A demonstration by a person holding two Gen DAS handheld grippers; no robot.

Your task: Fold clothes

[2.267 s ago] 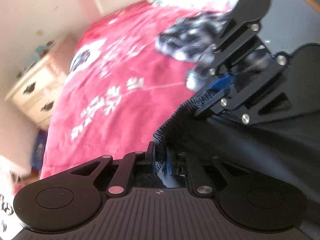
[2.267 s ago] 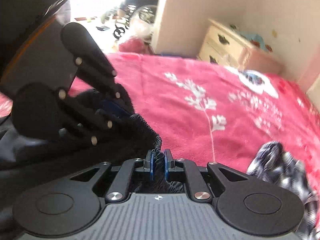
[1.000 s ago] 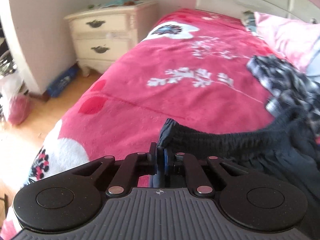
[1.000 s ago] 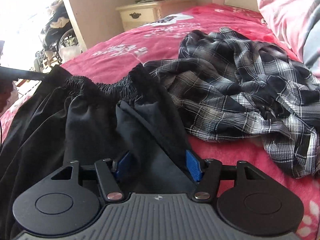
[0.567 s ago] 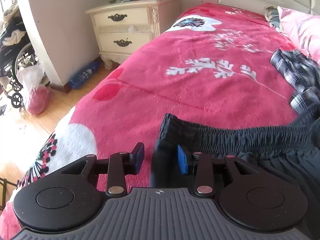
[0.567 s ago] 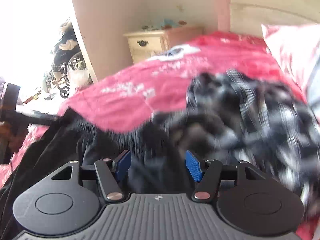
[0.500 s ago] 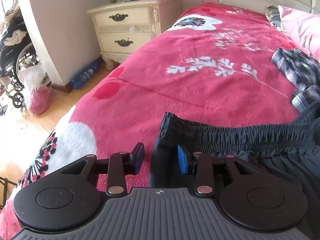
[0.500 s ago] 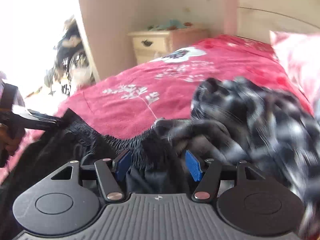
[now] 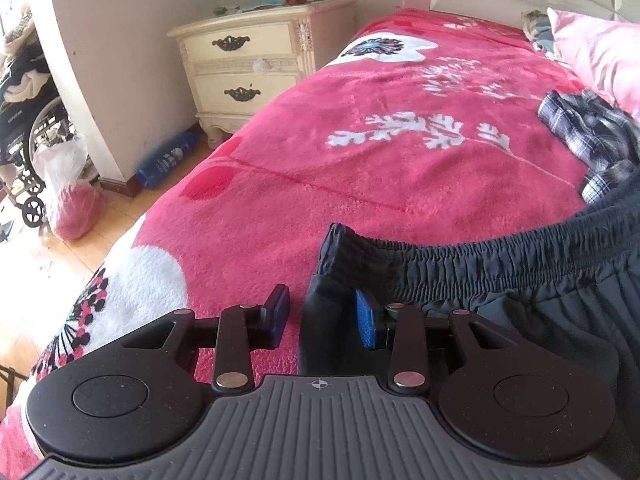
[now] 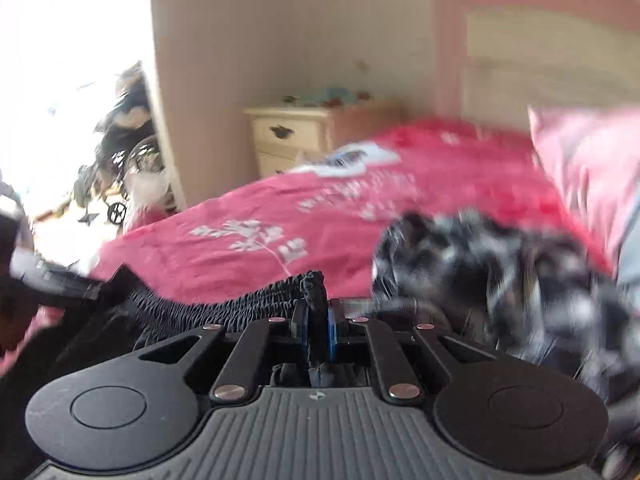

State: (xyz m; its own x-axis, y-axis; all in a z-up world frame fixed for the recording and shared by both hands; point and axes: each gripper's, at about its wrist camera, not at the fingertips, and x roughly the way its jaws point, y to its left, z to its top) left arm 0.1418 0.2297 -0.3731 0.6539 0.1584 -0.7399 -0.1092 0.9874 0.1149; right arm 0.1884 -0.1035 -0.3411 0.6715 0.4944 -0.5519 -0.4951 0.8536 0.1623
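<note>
Right hand-held gripper [image 10: 318, 326] just closed, clamped on elastic waistband of black trousers [image 9: 500, 272], left hand-held gripper [image 9: 323, 316] parted, waistband corner loose between pads, trousers lying on red floral bedspread [image 9: 360, 184], plaid shirt [image 9: 588, 136] beyond, cream nightstand [image 9: 256, 60] farthest.

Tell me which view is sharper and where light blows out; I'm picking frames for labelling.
Left wrist view is sharp: the black shorts and nightstand read clearly, with glare on the floor at left. Right wrist view is motion-blurred, the plaid shirt smeared and the doorway washed white.
</note>
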